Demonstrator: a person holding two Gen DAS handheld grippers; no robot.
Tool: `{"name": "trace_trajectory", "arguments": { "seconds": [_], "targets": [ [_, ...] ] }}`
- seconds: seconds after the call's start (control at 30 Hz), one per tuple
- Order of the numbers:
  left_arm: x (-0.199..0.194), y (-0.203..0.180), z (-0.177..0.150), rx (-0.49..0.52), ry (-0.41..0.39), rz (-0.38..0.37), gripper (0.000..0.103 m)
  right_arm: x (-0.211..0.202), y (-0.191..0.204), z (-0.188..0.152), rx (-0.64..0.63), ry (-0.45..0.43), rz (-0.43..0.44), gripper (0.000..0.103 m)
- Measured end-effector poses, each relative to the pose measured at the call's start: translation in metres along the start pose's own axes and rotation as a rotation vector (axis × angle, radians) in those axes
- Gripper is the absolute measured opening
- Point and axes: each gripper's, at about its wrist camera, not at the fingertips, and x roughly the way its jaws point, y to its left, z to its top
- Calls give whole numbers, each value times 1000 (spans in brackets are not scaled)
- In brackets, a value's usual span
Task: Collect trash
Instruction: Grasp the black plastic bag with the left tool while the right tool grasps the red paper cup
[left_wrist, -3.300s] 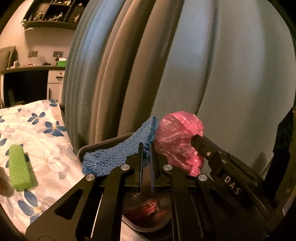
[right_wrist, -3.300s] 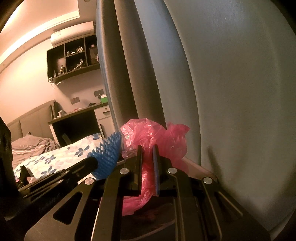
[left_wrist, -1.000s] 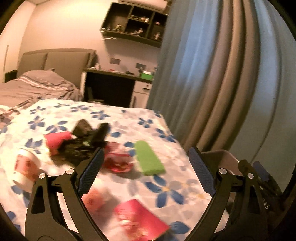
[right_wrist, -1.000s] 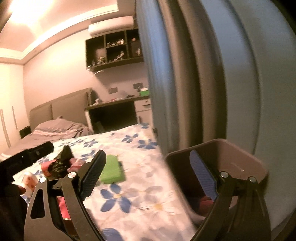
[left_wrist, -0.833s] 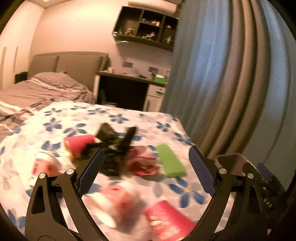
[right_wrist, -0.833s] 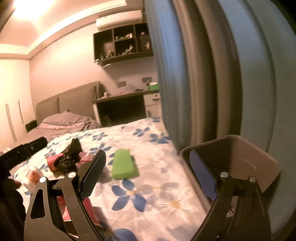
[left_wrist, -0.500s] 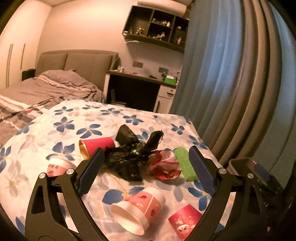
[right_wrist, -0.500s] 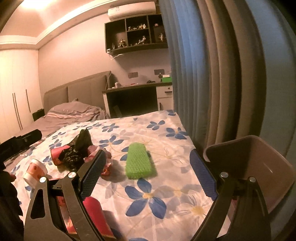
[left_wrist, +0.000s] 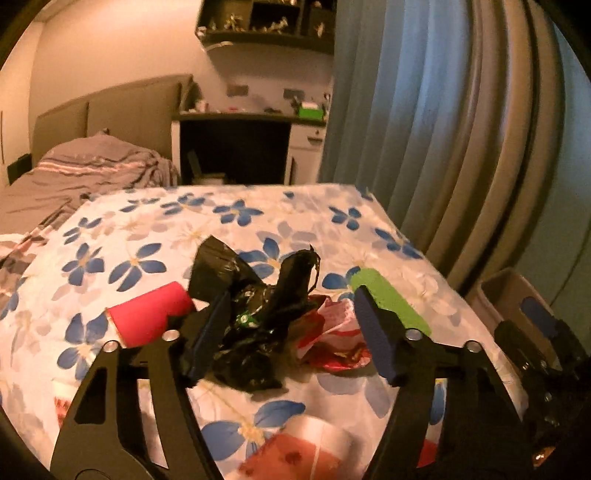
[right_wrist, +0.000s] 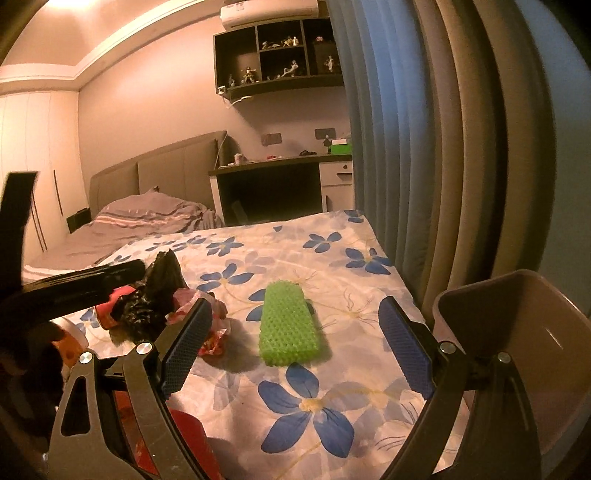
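My left gripper (left_wrist: 291, 338) hovers low over a crumpled black plastic bag (left_wrist: 255, 317) on the flowered bedspread (left_wrist: 155, 236). Its jaws are closing, with the bag between them, and the pads do not press on it. A crumpled red and white wrapper (left_wrist: 334, 334) lies just right of the bag, with a green foam net (left_wrist: 391, 302) beyond it. My right gripper (right_wrist: 299, 343) is open and empty, and the green foam net (right_wrist: 288, 325) lies between and beyond its fingers. The brown bin (right_wrist: 517, 332) stands at the bed's right edge.
A red cup (left_wrist: 147, 314) lies left of the bag and a pink paper cup (left_wrist: 295, 450) lies near the front. Blue-grey curtains (right_wrist: 443, 147) hang close on the right. A desk (right_wrist: 277, 173) and a second bed (right_wrist: 147, 218) are at the back.
Both grippers swung from the bin to the trash on the bed. The left gripper came closer and lower over the black bag, and its jaws have narrowed. The right gripper stayed open.
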Motion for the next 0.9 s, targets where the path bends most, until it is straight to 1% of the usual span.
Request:
{"name": "trace_trajectory", "arguments": {
  "seconds": [0.03,0.13,0.2,0.23,0.3,0.37,0.5,0.6,0.77,0.9],
  "targets": [
    [8,-1,2,8,20,-6,64,3,0,1,-2,4,0,88],
    [24,-1,7,16,68,-21,53,9,1,2,-5,12,0,88],
    [33,1,9,10,105,-34,37,15,2,3,-12,18,3,88],
    [36,3,9,8,114,-36,32,17,3,3,-17,22,3,87],
    [41,6,7,7,134,-48,10,23,4,3,-20,33,9,87],
    [43,8,6,8,141,-51,1,28,5,3,-21,44,16,87],
    [35,15,6,-19,105,-42,0,35,9,1,-32,66,29,84],
    [18,23,8,-60,55,-52,0,35,12,0,-39,71,37,83],
    [-22,32,13,-115,-38,-63,0,25,16,-2,-35,62,48,83],
    [-56,34,11,-140,-99,-67,0,3,17,-7,-21,44,52,83]
  ]
}}
